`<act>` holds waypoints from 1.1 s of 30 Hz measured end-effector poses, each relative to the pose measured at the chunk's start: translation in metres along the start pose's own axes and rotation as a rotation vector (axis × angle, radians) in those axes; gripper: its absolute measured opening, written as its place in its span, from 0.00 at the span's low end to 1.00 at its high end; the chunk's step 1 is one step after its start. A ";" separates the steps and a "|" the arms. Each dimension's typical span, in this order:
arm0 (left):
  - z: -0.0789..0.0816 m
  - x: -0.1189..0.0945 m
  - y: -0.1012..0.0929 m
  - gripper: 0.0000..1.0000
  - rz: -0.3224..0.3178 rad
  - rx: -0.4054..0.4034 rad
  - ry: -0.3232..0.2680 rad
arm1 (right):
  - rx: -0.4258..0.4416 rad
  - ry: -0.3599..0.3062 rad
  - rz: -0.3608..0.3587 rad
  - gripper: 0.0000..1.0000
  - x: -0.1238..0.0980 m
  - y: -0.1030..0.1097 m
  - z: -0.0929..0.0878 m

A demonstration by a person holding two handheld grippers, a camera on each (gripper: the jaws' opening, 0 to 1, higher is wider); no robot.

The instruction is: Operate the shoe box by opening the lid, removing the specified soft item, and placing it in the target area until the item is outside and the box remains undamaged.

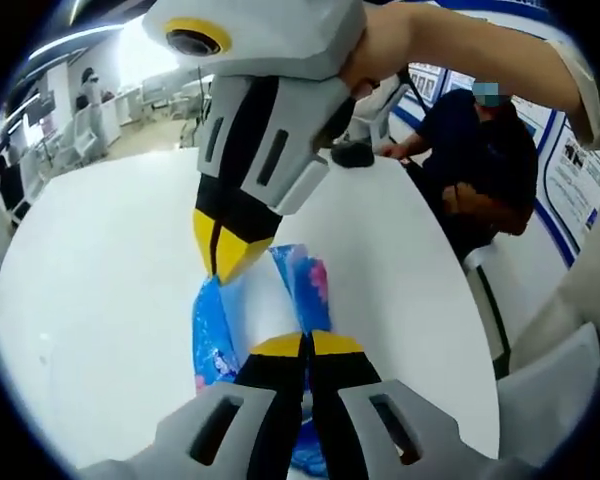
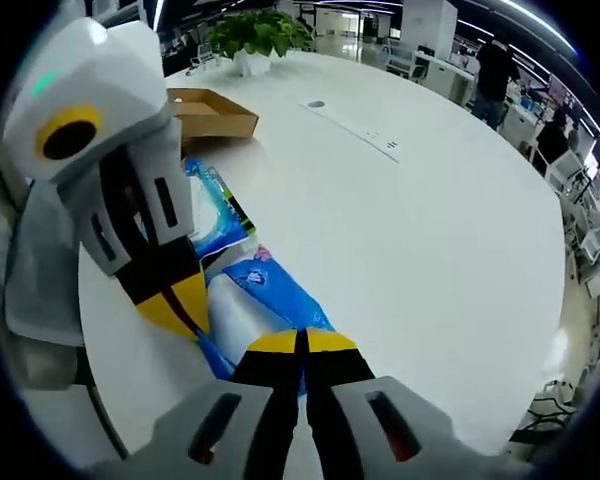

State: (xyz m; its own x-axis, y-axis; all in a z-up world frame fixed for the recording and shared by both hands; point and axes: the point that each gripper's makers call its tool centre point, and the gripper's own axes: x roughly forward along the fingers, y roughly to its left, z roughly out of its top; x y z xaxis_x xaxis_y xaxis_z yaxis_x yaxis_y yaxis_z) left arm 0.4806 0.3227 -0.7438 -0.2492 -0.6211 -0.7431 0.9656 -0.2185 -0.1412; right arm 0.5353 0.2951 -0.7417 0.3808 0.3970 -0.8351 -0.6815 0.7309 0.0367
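We hold two claws over a round white table. In the left gripper view, our left claw rises from the bottom centre of the frame, its yellow tips pressed together on the near end of a soft blue and white plastic packet. The right claw comes down from the top of the frame, its yellow tips also closed and touching the packet's far end. So the packet lies stretched between the two claws, its long axis running from bottom centre up towards the middle of the frame.

In the right gripper view, the right claw rises from the bottom centre, tips shut on the packet, while the left claw reaches in from the left of the frame and pinches it just beside. A second blue and white pack lies flat on the table beyond them, left of centre. At the upper left of this frame sits an open cardboard box, with a potted plant behind it.

We judge the soft item to be already out of the box, well apart from it. Both claws are equally near, each gripping one end. The coming move looks like setting it down on the table and releasing.
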 end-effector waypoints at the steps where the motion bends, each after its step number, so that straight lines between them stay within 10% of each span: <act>1: -0.001 0.000 0.000 0.00 0.000 -0.002 0.001 | 0.001 0.000 0.002 0.00 0.001 0.000 0.000; 33: -0.004 0.004 -0.005 0.00 0.003 0.021 0.012 | -0.024 0.005 -0.010 0.00 0.005 0.003 -0.001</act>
State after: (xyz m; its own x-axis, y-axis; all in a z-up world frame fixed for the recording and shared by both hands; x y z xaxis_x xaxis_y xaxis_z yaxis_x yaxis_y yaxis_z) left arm 0.4753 0.3243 -0.7482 -0.2449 -0.6125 -0.7516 0.9646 -0.2322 -0.1250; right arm 0.5340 0.2989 -0.7464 0.3841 0.3869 -0.8383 -0.6927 0.7211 0.0154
